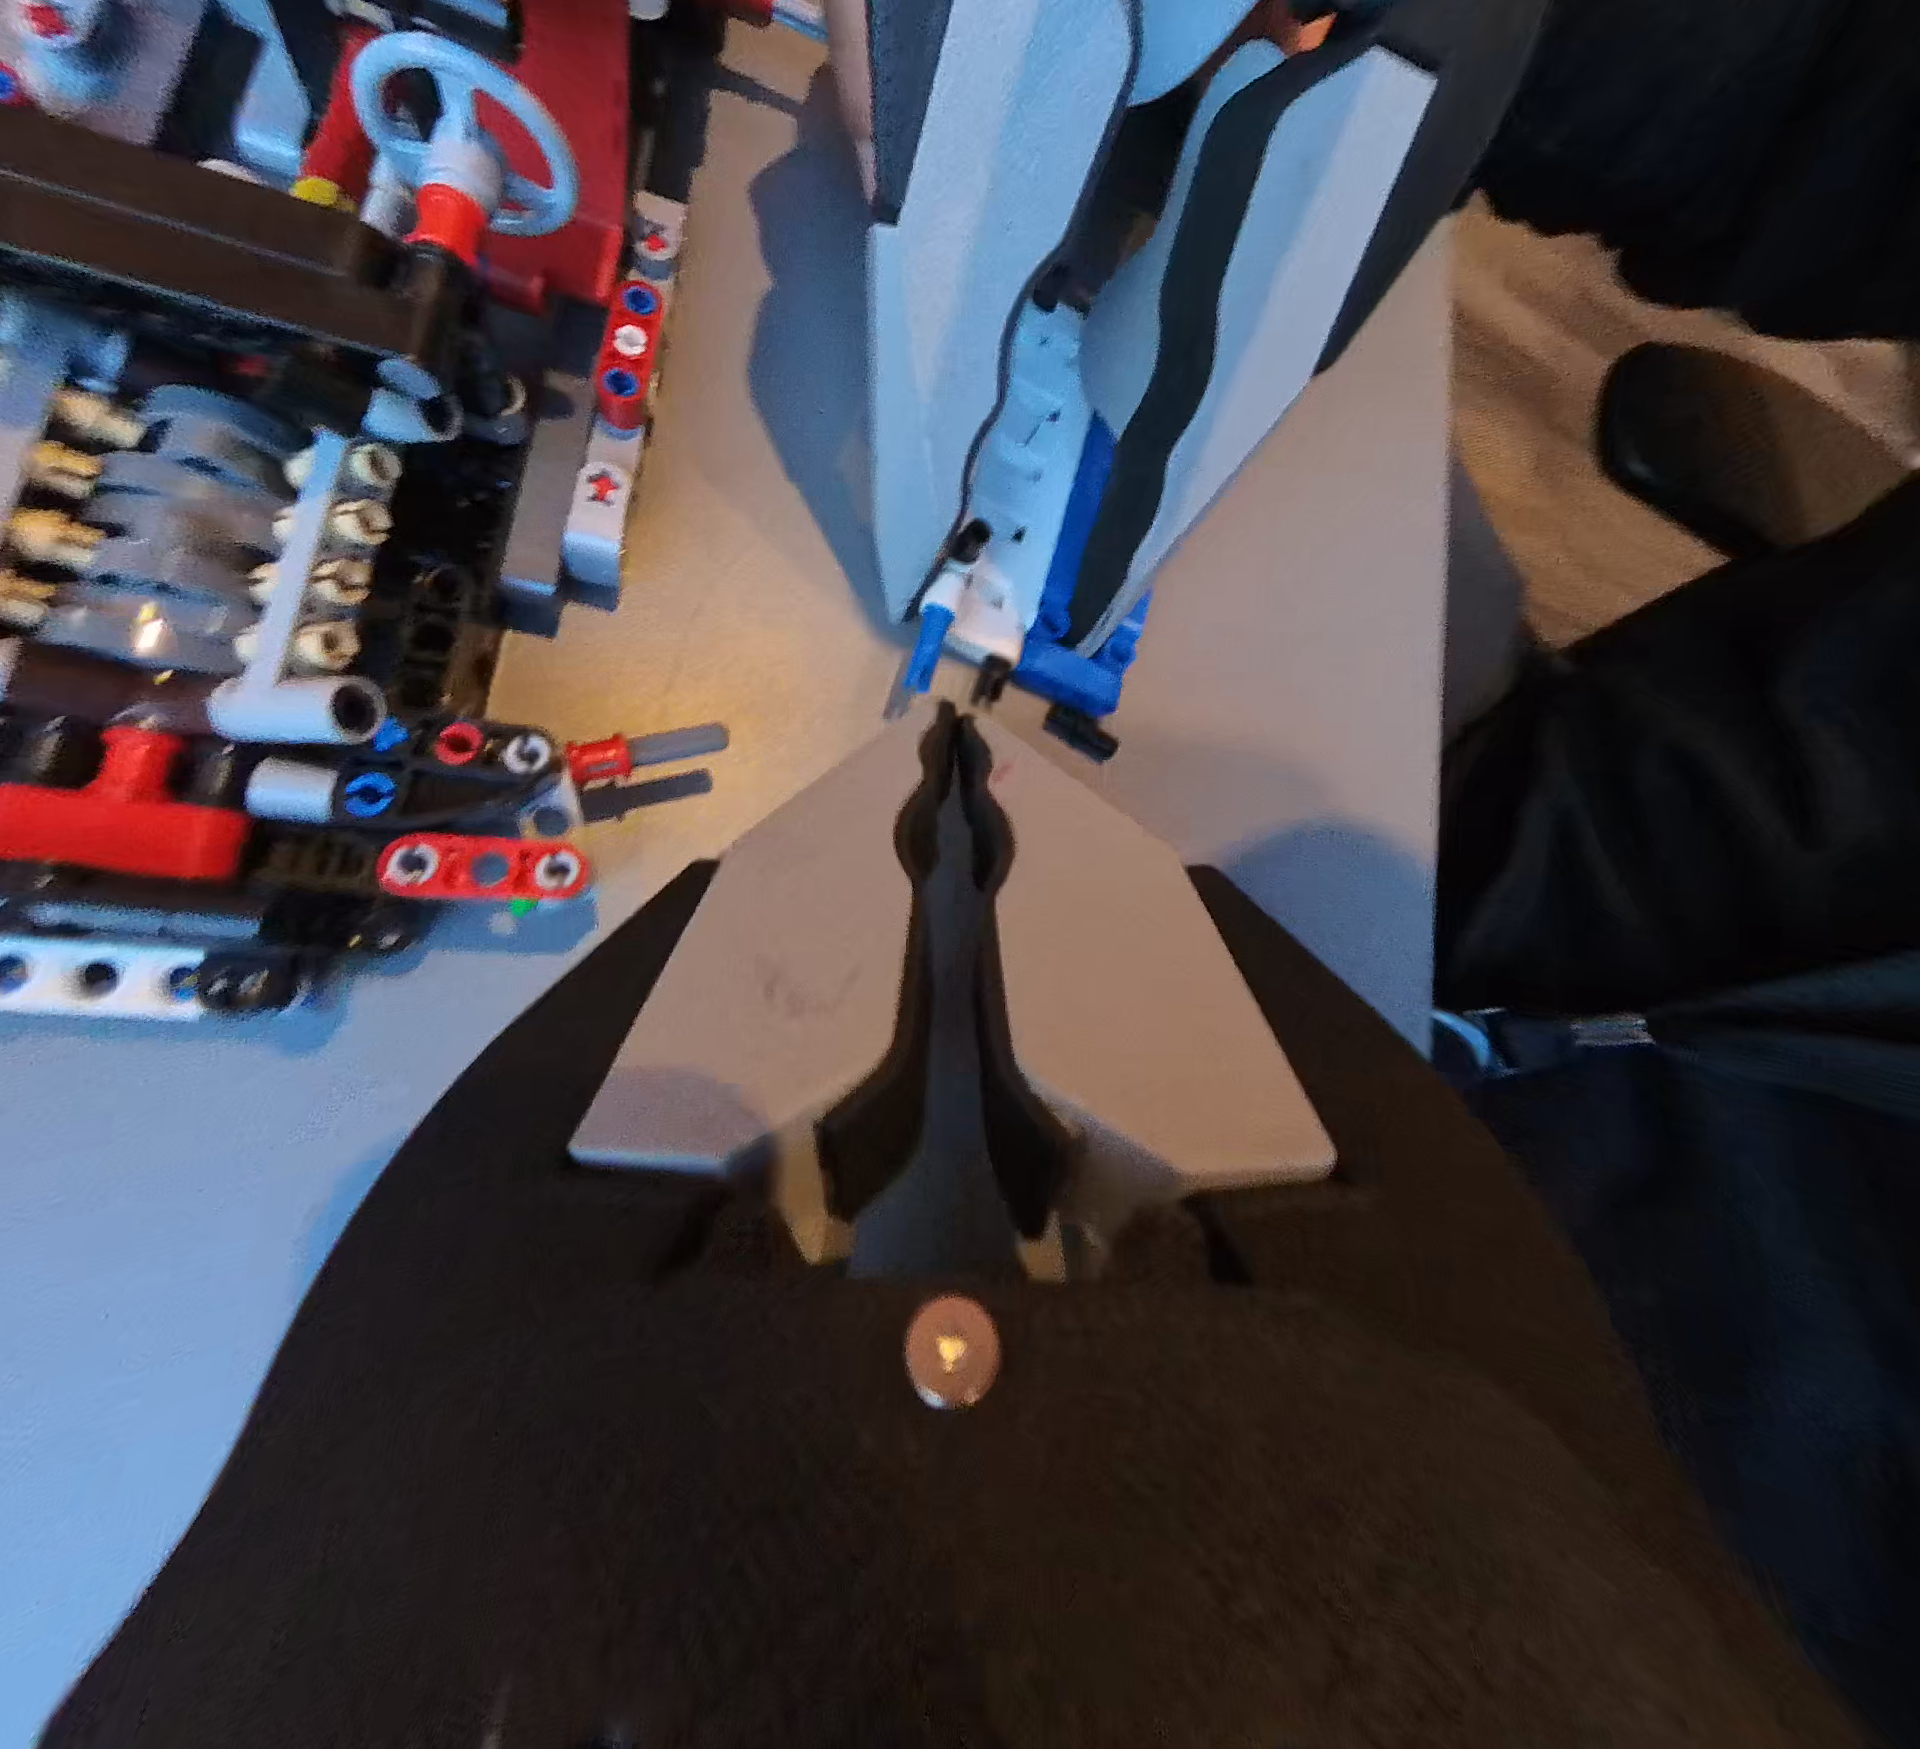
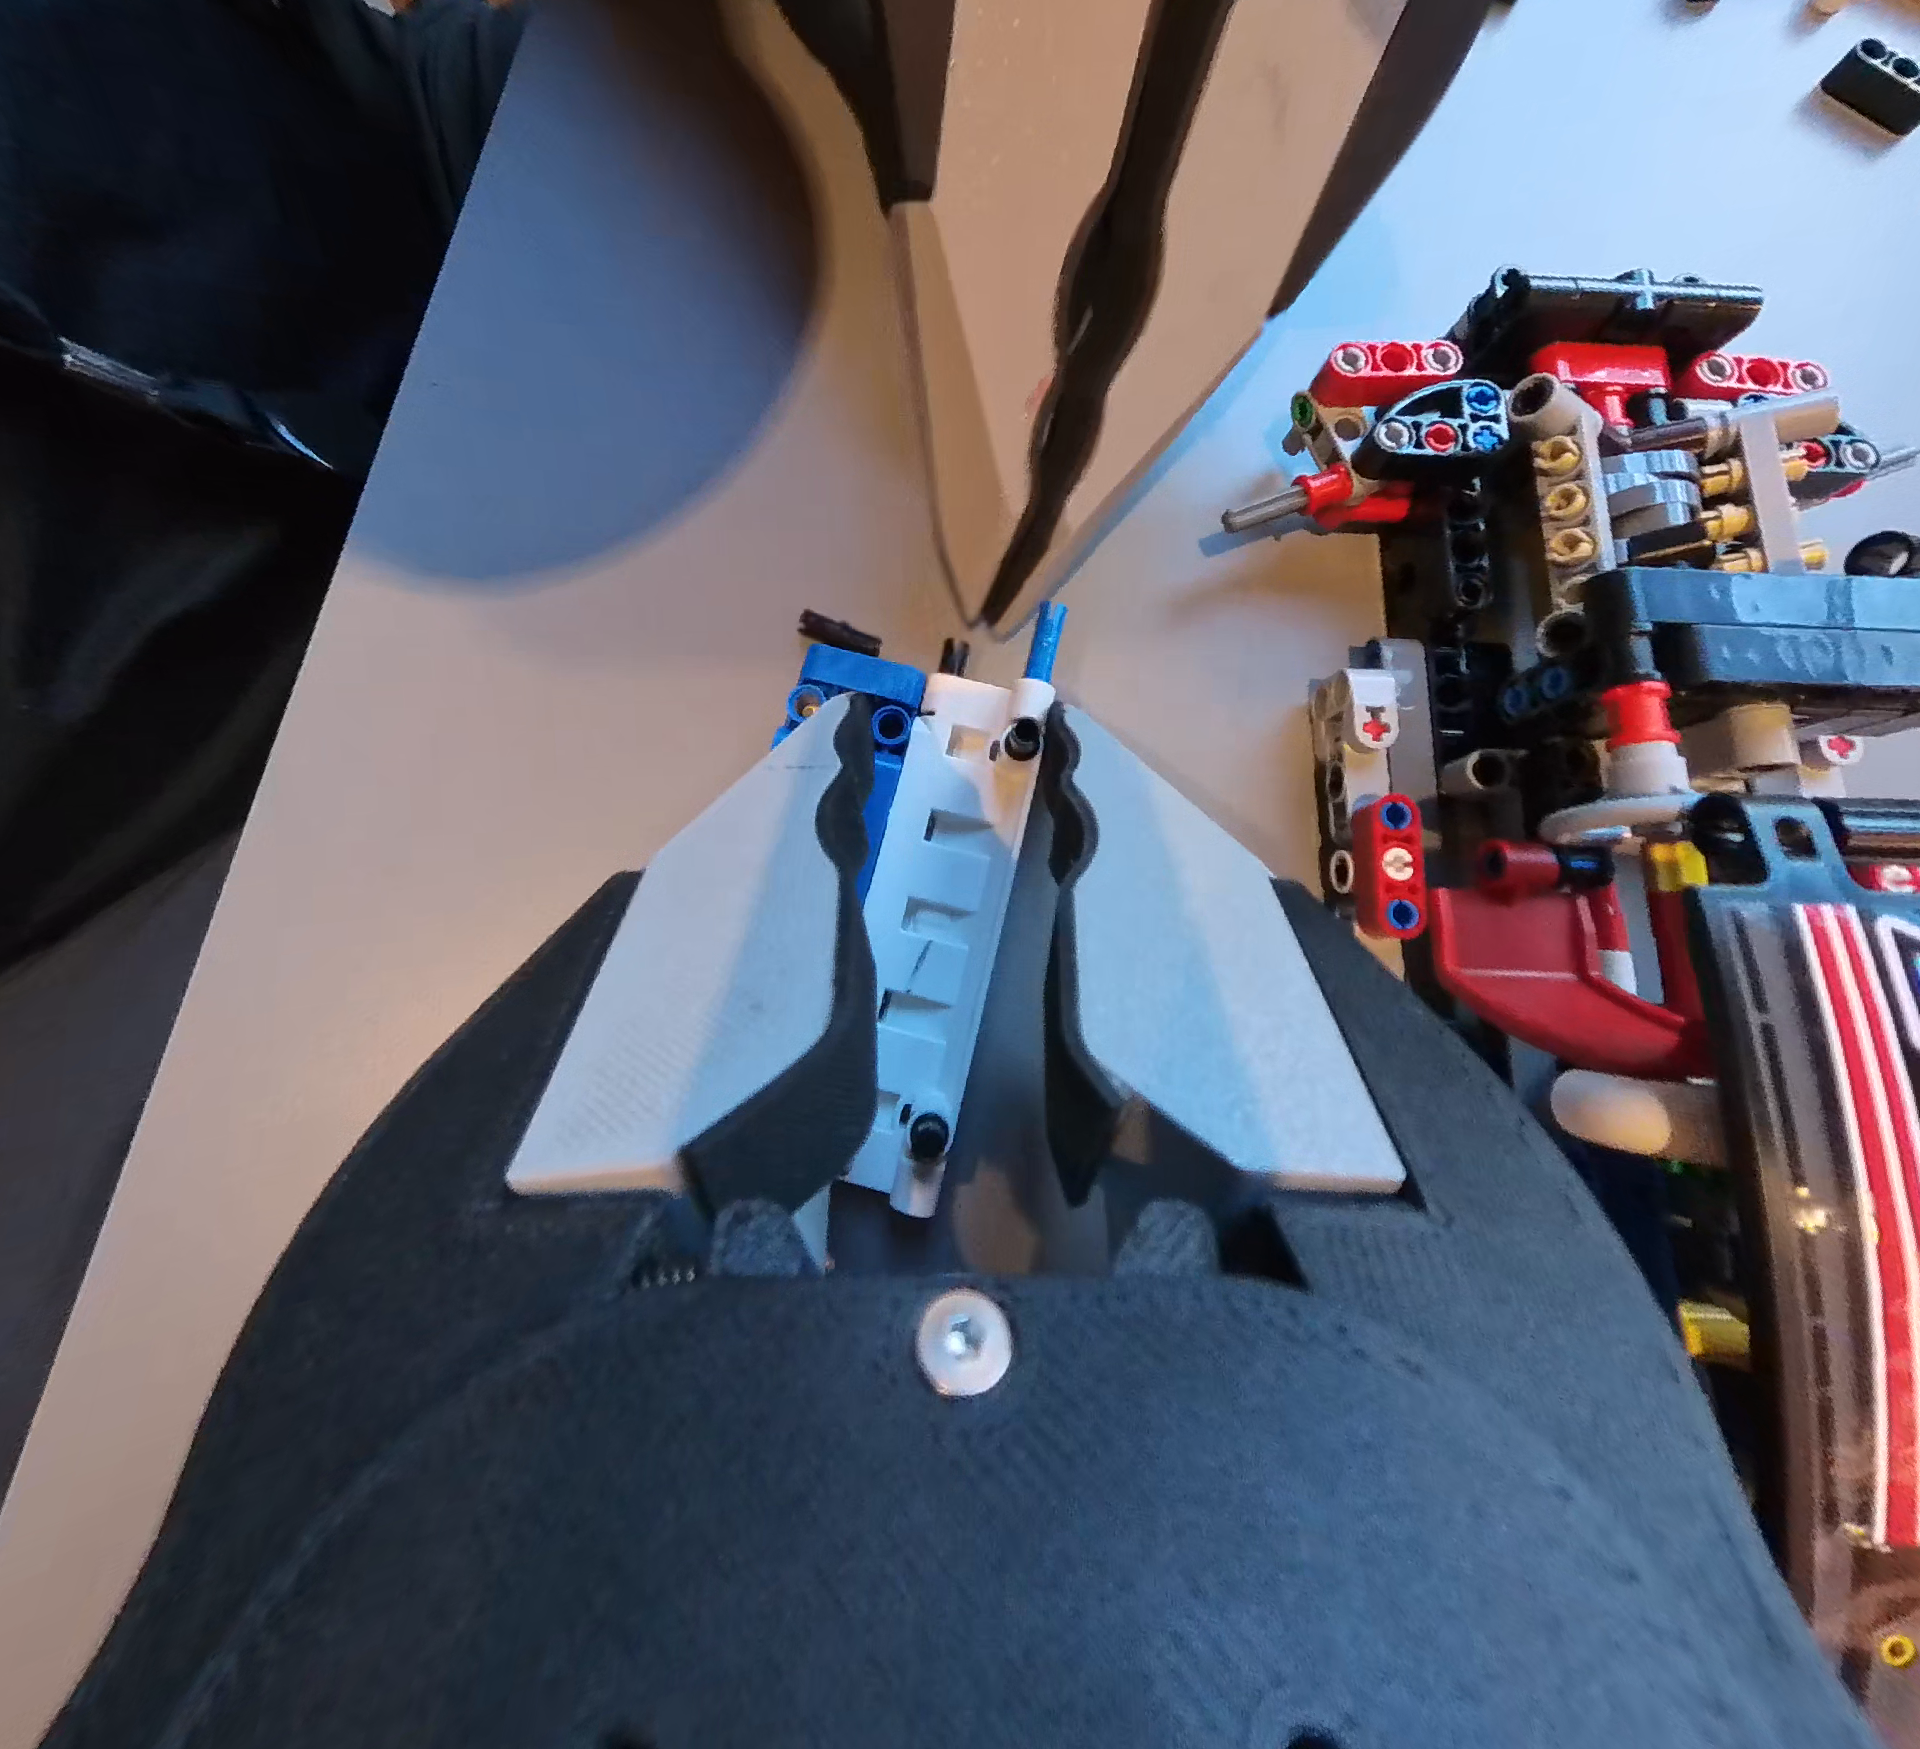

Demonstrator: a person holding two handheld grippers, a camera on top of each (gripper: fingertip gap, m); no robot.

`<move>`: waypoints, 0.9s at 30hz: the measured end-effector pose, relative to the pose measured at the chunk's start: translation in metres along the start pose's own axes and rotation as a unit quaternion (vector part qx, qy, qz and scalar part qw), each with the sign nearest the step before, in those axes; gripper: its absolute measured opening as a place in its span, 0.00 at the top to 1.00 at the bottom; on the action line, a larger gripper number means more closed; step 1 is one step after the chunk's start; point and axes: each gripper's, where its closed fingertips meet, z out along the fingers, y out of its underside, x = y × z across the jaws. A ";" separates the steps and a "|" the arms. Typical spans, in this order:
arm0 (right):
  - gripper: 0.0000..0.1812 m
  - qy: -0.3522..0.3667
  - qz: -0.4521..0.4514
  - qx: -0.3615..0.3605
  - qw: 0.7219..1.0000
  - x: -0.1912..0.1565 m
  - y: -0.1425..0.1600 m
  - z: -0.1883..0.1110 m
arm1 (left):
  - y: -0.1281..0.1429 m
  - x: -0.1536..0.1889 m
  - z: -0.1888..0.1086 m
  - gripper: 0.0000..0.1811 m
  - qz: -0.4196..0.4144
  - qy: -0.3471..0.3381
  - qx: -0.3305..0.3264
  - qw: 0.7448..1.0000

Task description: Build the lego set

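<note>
Over the desk (image 2: 644,265) near its front edge, the right gripper (image 2: 956,723) clamps a white and blue lego subassembly (image 2: 951,878) between its fingers, black pins and a blue pin (image 2: 1044,645) jutting from its far end. The left gripper (image 1: 954,725) faces it tip to tip, its jaws pressed together with nothing visible between them, almost touching those pins. The partly built red, black and grey lego vehicle (image 2: 1621,660) stands just beside them, with loose lego pieces (image 2: 1870,73) lying toward the desk's far corner.
</note>
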 end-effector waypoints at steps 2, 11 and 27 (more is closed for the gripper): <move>0.83 0.001 -0.002 -0.003 1.000 -0.001 0.002 -0.002 | 0.004 0.000 -0.005 1.00 0.003 -0.012 -0.005 1.000; 0.77 0.033 -0.009 -0.022 0.999 -0.002 0.010 -0.012 | 0.021 0.014 -0.009 0.95 0.030 -0.048 -0.026 0.998; 0.70 0.148 0.013 -0.082 0.985 -0.005 0.011 -0.038 | -0.018 0.017 0.030 0.93 0.118 -0.005 -0.060 0.991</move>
